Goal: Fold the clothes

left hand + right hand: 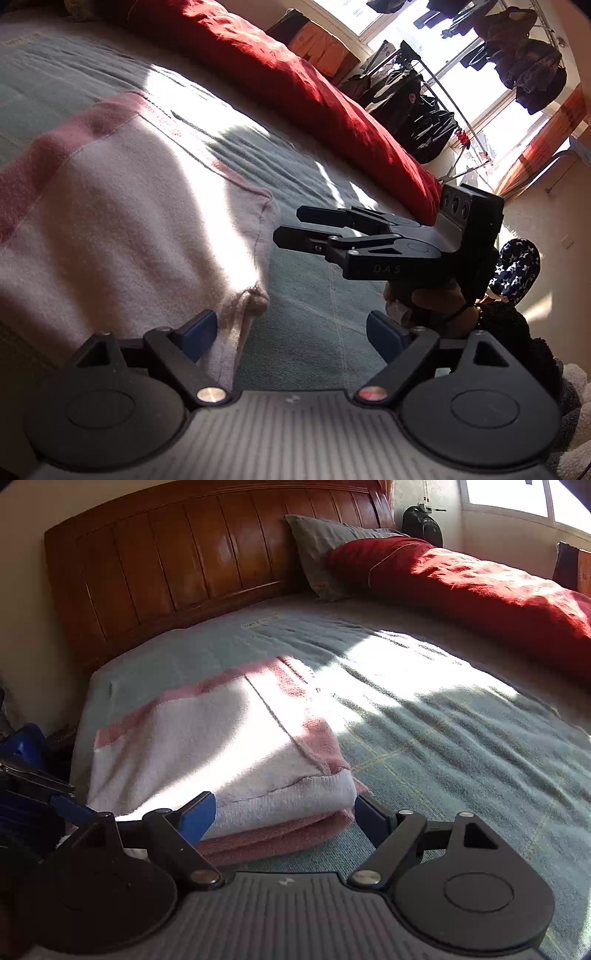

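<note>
Jaws wide, empty, beside folded garment

Folded garment runs off left frame edge.

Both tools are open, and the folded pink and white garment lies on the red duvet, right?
Not quite. The garment lies on the grey-green bedspread, as the right wrist view shows; the red duvet is bunched along the far side of the bed. The left tool and right tool are indeed open.

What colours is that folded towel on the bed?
The folded towel is white with pink bands, clearest in the right wrist view.
</note>
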`<control>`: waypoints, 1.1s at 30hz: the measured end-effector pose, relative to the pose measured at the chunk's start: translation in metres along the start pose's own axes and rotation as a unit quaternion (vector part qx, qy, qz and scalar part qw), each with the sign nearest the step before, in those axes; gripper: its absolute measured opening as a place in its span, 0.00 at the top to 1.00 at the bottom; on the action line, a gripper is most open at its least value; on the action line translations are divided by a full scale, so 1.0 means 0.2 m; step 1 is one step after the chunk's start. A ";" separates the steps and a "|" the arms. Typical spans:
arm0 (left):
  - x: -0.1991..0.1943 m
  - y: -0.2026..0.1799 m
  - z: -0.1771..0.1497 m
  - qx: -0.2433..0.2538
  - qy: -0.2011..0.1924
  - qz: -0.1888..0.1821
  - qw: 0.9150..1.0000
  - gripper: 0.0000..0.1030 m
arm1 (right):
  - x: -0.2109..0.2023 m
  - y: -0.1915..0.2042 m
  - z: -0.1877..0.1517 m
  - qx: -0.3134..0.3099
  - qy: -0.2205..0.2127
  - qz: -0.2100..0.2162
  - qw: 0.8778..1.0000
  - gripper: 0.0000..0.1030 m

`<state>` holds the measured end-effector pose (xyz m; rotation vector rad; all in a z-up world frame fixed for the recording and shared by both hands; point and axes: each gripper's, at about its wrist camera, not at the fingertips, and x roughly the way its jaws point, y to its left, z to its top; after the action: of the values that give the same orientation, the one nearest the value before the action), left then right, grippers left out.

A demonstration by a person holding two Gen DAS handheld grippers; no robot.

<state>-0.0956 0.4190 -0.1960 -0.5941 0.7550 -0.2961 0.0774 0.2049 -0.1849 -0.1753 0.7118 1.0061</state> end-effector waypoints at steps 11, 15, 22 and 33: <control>-0.17 0.19 0.07 0.000 -0.060 0.135 0.989 0.14 | 0.10 0.12 0.03 -0.024 0.010 0.020 0.999 0.17; -0.18 0.26 0.08 -0.005 -0.063 0.167 0.984 0.14 | 0.09 0.09 0.00 -0.020 0.013 0.016 1.000 0.17; 0.00 0.16 0.32 0.051 -0.071 0.160 0.983 0.13 | 0.02 0.15 0.05 -0.032 -0.006 0.026 0.999 0.17; 0.21 0.16 0.33 0.072 -0.025 0.223 0.972 0.08 | -0.02 0.13 0.01 -0.032 0.019 0.009 0.999 0.16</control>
<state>-0.0176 0.4517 -0.2011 -0.2800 0.7890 0.0794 0.0565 0.2172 -0.1771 -0.2452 0.7177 1.0453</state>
